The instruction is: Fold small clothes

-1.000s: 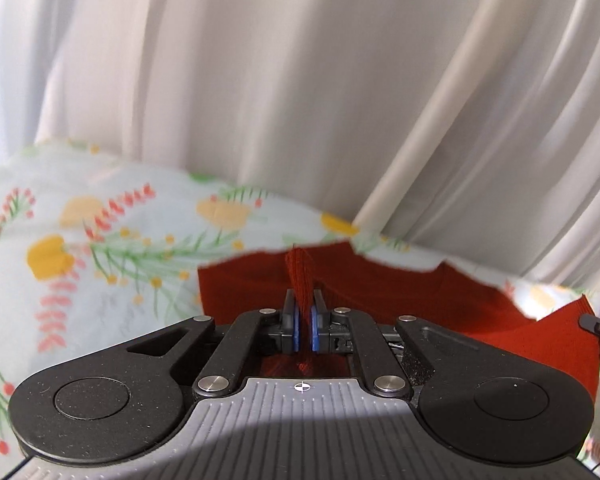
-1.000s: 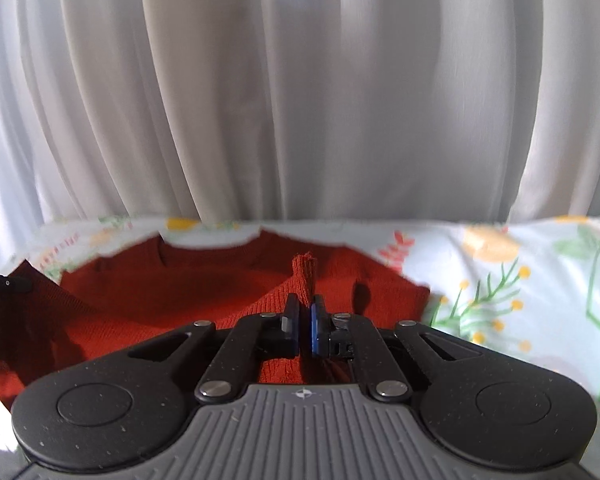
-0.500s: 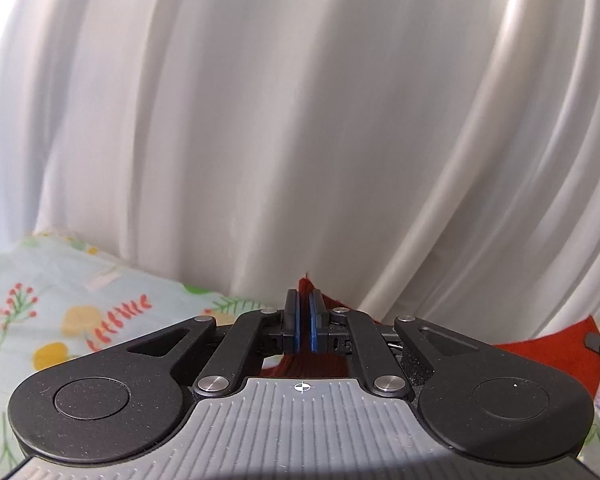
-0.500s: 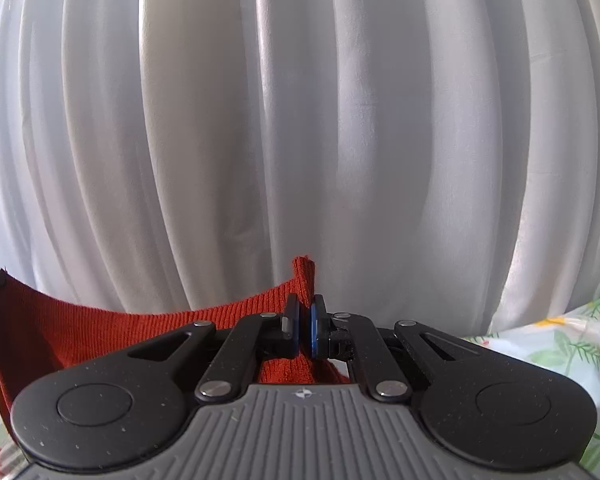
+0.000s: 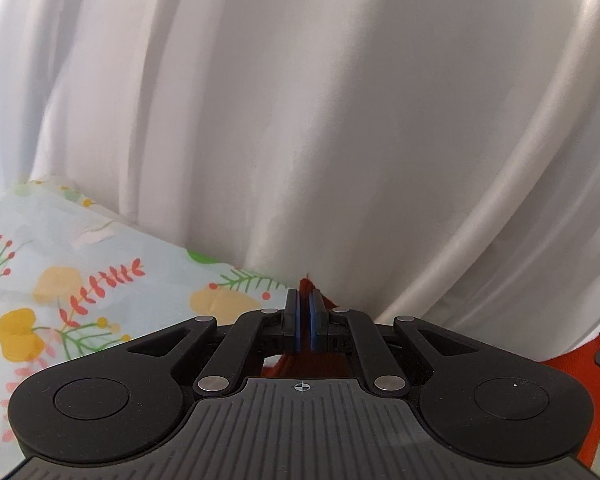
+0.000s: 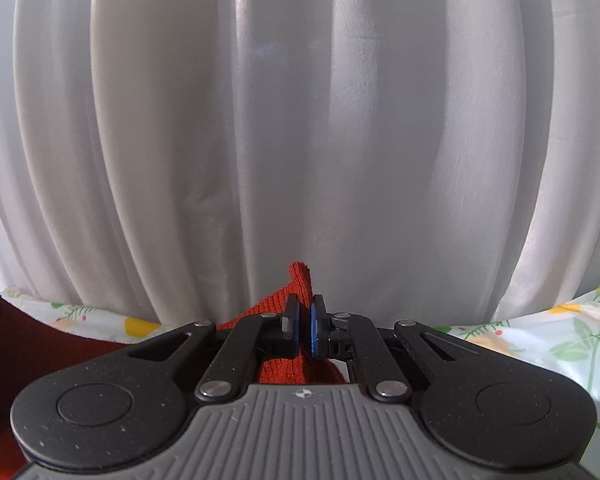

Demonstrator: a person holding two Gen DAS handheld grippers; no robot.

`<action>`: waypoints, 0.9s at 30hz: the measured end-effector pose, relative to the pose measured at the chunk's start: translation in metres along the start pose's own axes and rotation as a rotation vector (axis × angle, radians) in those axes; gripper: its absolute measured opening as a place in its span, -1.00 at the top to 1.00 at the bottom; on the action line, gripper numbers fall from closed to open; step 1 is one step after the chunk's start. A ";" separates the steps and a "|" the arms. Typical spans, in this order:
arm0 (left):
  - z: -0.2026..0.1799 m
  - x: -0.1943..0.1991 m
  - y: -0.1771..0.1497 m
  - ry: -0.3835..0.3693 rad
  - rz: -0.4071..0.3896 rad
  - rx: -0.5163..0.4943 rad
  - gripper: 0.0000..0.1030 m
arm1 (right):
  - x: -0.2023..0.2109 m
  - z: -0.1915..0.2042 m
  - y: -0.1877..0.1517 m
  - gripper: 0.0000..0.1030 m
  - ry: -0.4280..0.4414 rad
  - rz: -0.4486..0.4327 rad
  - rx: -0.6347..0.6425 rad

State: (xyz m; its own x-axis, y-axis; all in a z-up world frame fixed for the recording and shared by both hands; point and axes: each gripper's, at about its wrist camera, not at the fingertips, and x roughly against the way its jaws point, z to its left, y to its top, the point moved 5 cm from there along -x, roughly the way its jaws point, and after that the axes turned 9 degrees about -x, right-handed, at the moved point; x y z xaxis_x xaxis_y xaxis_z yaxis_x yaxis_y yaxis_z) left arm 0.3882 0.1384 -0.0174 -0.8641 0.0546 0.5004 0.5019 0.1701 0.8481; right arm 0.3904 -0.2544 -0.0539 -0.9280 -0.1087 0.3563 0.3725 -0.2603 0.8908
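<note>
Left wrist view: left gripper (image 5: 304,320) pinched nearly closed on a fold of the red knit sweater (image 5: 576,364), with a small red tuft poking up between the blue pads (image 5: 296,326). More red shows under the linkage and at the right edge of the frame, where the cloth runs off toward the other tool. The floral bedsheet (image 5: 80,280) lies left of the gripper, and the white curtain (image 5: 300,120) hangs along its far edge. The sweater looks lifted off the sheet here; most of its body is hidden below the gripper.

Right wrist view: right gripper (image 6: 305,330) likewise clamped on the red knit sweater (image 6: 296,280), a bunched ribbed corner standing above the pads (image 6: 316,332), which sit a little apart because of the cloth's thickness. The fabric sags away leftward to the frame's left edge. The bedsheet (image 6: 560,344) is visible low on the right and in a strip on the left, with the curtain (image 6: 300,120) filling the rest.

Handling, as a judgement: soft, light, floppy rib knit, stretchy, not fragile and not slippery. It will drape and sag between the two holds, so keep it taut to get a straight fold line. Holds at the edge corners look right. Thick bunches in the jaws may slip out partly if tugged hard. Lay it down slowly so the hanging part does not crumple underneath.
</note>
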 end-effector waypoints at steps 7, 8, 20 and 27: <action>0.009 -0.037 -0.025 0.121 0.080 0.031 0.82 | -0.033 -0.011 -0.016 0.89 -0.059 0.018 -0.051; 0.006 -0.034 -0.033 0.109 0.081 0.017 0.76 | -0.032 -0.015 -0.019 0.85 -0.079 0.015 -0.075; -0.086 -0.069 -0.111 -0.043 0.091 -0.144 -0.16 | -0.072 0.046 -0.125 0.63 0.416 0.365 -0.593; -0.038 -0.094 -0.104 0.111 0.076 -0.129 -0.15 | -0.100 -0.010 -0.102 0.98 0.174 0.254 -0.404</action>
State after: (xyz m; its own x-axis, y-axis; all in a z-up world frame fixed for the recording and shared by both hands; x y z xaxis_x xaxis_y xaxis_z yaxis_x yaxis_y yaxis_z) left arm 0.4189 0.0781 -0.1466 -0.8172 -0.0475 0.5744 0.5729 0.0421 0.8186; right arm 0.4458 -0.2266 -0.1830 -0.8062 -0.3661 0.4648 0.5903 -0.5517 0.5893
